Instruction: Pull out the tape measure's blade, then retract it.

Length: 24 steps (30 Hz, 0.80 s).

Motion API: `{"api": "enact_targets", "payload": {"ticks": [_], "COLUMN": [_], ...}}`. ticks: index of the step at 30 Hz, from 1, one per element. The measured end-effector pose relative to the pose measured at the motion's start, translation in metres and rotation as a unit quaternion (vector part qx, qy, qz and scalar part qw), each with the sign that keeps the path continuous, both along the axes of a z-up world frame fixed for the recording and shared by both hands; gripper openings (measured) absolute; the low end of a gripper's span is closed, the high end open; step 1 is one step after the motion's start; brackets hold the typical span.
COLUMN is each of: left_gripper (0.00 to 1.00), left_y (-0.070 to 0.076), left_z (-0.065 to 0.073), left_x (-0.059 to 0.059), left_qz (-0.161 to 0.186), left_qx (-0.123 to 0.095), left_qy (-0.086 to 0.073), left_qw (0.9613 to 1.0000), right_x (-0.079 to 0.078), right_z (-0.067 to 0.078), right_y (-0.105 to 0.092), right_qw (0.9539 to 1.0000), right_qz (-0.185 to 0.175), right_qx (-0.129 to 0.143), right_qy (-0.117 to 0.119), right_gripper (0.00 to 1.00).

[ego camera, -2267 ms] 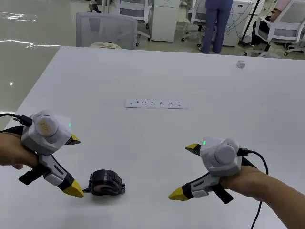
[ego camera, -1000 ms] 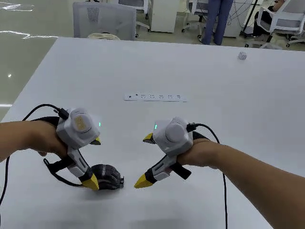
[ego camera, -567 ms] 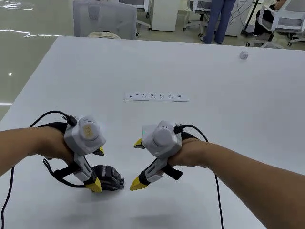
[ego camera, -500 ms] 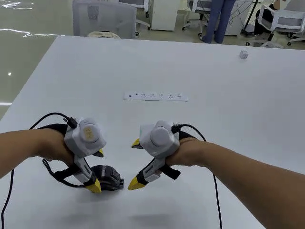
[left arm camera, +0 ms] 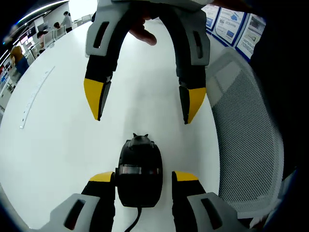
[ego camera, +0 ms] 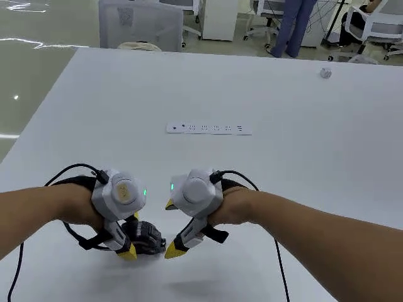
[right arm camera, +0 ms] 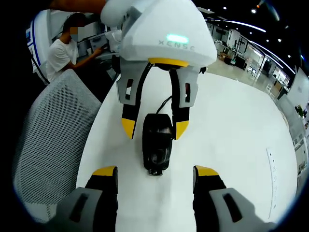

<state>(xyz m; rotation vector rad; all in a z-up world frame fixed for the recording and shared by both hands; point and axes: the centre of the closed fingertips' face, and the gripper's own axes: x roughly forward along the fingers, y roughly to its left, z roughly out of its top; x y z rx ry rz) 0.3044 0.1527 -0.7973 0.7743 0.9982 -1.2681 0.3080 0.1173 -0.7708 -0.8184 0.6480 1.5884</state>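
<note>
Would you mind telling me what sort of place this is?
Likely an open-plan office or lab: a large white table with a socket strip on it, a mesh office chair behind it, and a person standing beyond.

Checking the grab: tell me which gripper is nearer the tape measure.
Left. The left gripper straddles the tape measure, a jaw on each side. The right gripper faces its end, open, tips just short of it.

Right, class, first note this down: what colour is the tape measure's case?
Black. The tape measure shows best in the left gripper view.
</note>
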Motion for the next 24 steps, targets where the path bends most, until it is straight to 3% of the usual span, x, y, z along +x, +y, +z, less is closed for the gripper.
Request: {"api": "enact_targets", "payload": {"ticks": [5, 11, 16, 24], "left_gripper": [0.35, 0.35, 0.34, 0.34], "left_y": [-0.001, -0.003, -0.004, -0.004], "left_z": [-0.002, -0.004, -0.003, -0.003], "left_x": [0.007, 0.006, 0.006, 0.006], "left_qz": [0.0, -0.012, 0.002, 0.004], "left_qx": [0.008, 0.004, -0.015, -0.02], "left_qy": [-0.013, -0.021, -0.017, -0.017], "left_qw": [0.9999, 0.9997, 0.9997, 0.9996], "right_x": [0.001, 0.003, 0.001, 0.0], "right_z": [-0.004, -0.012, -0.017, -0.035], "right_y": [0.0, 0.0, 0.004, 0.001], "right_qw": [1.0, 0.9999, 1.0, 0.9996], "right_qz": [-0.001, -0.007, 0.003, 0.013], "right_qx": [-0.003, -0.006, -0.004, -0.023], "right_qy": [0.003, 0.006, -0.001, -0.006], "right_gripper": [0.6, 0.53, 0.48, 0.34]}}
